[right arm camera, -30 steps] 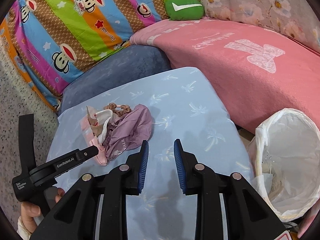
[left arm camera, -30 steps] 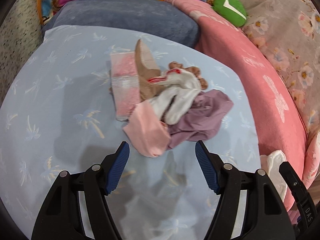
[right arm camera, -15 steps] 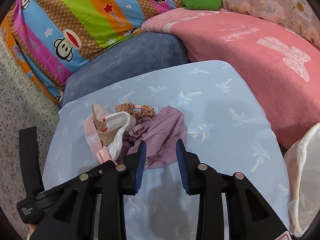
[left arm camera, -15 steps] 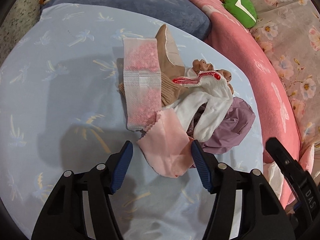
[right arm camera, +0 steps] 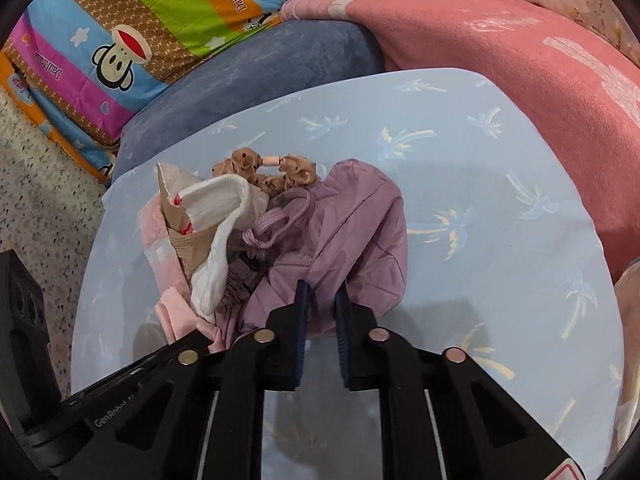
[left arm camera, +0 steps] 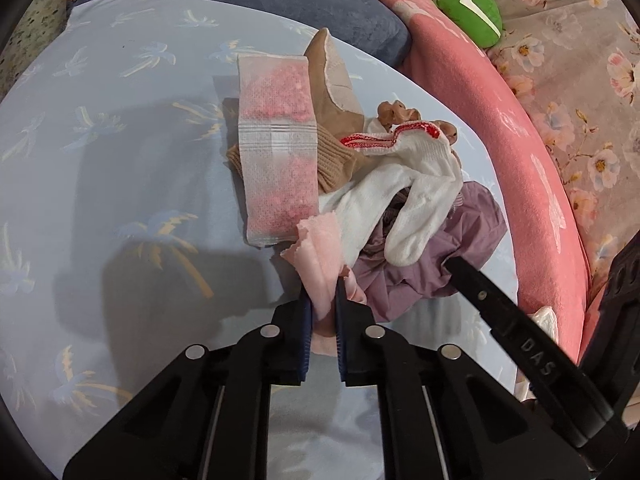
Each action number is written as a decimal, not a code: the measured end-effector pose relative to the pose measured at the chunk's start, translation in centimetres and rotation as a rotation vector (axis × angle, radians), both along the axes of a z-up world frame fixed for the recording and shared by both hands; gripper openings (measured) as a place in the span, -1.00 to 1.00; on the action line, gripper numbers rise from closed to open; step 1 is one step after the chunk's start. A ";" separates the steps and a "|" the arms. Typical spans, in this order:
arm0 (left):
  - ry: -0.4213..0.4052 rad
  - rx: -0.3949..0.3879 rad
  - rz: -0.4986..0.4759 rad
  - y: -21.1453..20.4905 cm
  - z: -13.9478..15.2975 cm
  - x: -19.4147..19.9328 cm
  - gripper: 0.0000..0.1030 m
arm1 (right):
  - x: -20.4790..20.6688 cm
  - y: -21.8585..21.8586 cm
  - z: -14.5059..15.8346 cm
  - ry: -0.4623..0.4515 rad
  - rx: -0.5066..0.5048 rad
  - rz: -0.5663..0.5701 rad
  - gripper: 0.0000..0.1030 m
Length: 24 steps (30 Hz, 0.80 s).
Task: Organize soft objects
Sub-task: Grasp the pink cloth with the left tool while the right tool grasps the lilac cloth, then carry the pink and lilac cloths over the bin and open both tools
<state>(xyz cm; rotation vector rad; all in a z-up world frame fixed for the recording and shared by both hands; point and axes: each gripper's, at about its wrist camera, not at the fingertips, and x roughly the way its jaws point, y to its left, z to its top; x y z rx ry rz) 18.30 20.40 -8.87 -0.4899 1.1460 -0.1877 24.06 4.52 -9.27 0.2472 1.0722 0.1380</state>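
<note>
A heap of soft things lies on the light blue palm-print cushion (left arm camera: pixel 120 160). In it are a pink-and-white mesh cloth (left arm camera: pixel 276 152), a tan sock (left arm camera: pixel 336 128), a white glove with a red cuff (left arm camera: pixel 404 184), a brown scrunchie (right arm camera: pixel 264 168) and a purple drawstring bag (right arm camera: pixel 356 224). At the heap's near edge my left gripper (left arm camera: pixel 322 300) is shut on a pale pink cloth (left arm camera: pixel 324 248), whose end stands up between the pads. My right gripper (right arm camera: pixel 322 296) is shut on a fold of the purple bag (left arm camera: pixel 440 256) at its near side.
A dark blue pillow (right arm camera: pixel 260 76) lies behind the cushion. A pink blanket (right arm camera: pixel 500 48) runs along its right side, with a green pillow (left arm camera: pixel 472 12) beyond. A striped monkey-print quilt (right arm camera: pixel 132 28) lies at the back left. Speckled floor (right arm camera: pixel 36 184) shows to the left.
Both grippers moved forward to the heap and closed, the left on the pale pink cloth, the right on the purple bag. The pink cloth's end now stands bunched up.
</note>
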 end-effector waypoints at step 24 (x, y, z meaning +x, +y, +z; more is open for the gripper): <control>-0.157 0.065 -0.120 -7.7 7.0 -3.4 -0.86 | -9.8 -8.1 9.6 -0.226 0.033 -0.107 -0.97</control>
